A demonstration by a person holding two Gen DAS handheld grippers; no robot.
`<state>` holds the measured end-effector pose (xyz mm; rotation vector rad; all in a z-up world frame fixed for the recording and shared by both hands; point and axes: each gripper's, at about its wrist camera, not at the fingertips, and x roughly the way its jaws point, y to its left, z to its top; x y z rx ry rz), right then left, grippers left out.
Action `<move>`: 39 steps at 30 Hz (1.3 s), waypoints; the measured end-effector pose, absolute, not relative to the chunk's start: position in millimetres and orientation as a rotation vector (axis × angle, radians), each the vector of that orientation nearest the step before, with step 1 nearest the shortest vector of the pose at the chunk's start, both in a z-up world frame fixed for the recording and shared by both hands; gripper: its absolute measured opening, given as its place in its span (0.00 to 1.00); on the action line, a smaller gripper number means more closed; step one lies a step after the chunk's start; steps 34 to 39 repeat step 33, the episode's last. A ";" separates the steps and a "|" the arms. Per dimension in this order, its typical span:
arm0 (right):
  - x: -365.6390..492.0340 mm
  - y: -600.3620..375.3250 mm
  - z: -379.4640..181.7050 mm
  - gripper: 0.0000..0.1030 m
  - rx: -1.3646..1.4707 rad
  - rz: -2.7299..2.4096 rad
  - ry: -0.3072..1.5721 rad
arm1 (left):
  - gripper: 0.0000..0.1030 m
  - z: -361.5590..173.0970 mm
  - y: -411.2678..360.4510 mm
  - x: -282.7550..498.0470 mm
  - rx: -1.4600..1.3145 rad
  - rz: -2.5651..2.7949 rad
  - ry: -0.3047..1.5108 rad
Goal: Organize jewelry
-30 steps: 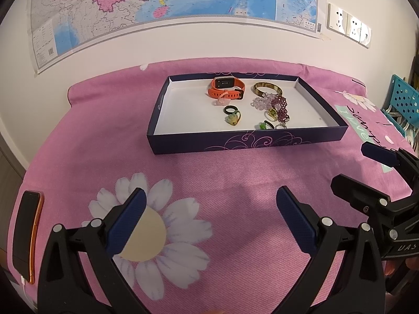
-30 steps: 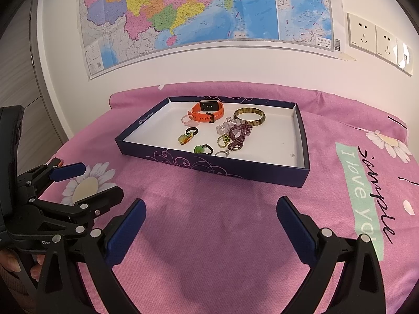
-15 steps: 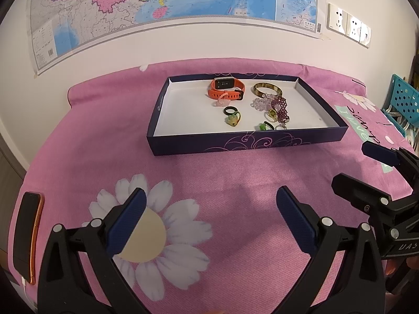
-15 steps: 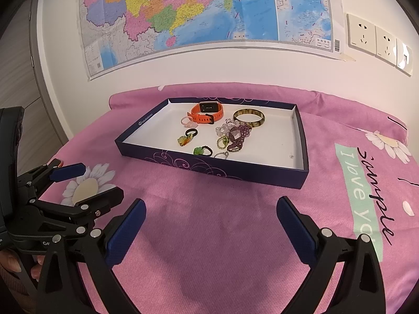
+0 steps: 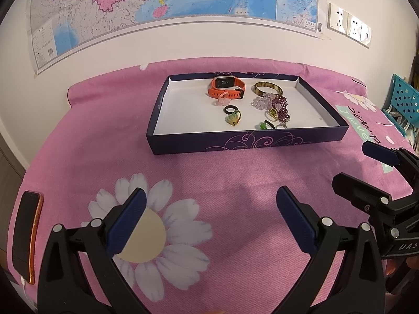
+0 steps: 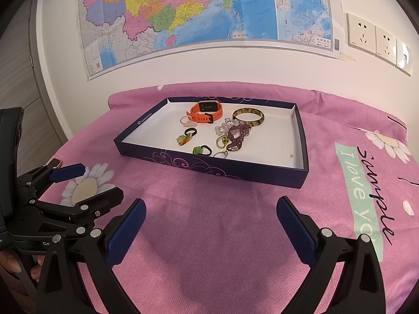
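A: What is closest to the cameras?

B: The two black grippers with blue pads. The left gripper [image 5: 209, 206] has its fingers spread wide with nothing between them. The right gripper [image 6: 209, 217] is spread wide and holds nothing too. Both hang over the pink bedsheet with white daisies [image 5: 235, 183]. The bottoms of both grippers are cut off by the picture edge.

A: Can the hands be seen?

B: Only bits of fingertips at the dark edges, too little to tell much.

A: What is on the left side?

B: A dark phone in an orange case [image 5: 26, 233] lies flat on the sheet. Its bottom end fades into the dark corner.

A: Where is the jewelry?

B: Further back, in a flat dark purple box with a white inside [image 6: 298, 141]. An orange watch [image 6: 205, 112] and a brown mottled bangle [image 6: 248, 116] lie near the far wall of the box. A purple bead bracelet [image 6: 237, 136] and clear pale beads [image 6: 222, 128] touch in a heap, so their shapes are hard to sort out. Small rings lie nearer the front: a black ring [image 6: 190, 132], a yellow-green one [image 6: 222, 141] and a green flower one [image 6: 200, 150]. In the left view the front wall of the box hides part of the nearest rings.

A: And behind?

B: A colourful wall map [image 6: 196, 13], its top cut off, and white wall sockets [image 6: 371, 38].
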<state>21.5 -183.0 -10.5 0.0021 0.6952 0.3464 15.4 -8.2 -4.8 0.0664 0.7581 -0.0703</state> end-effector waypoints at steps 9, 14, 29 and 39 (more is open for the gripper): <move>21.6 -183.1 -10.9 0.93 0.002 0.346 0.697 | 0.95 -6.0 -7.5 15.4 0.065 -0.069 0.758; 21.7 -183.5 -10.5 0.93 0.001 0.345 0.697 | 0.95 -6.9 -7.6 15.4 0.062 -0.068 0.761; 24.5 -191.5 -13.3 0.93 -0.029 0.330 0.712 | 0.95 -11.0 -3.6 20.4 0.043 -0.082 0.789; 41.2 -234.7 -19.9 0.93 -0.039 0.243 0.776 | 0.95 -11.4 13.4 27.4 0.012 -0.068 0.810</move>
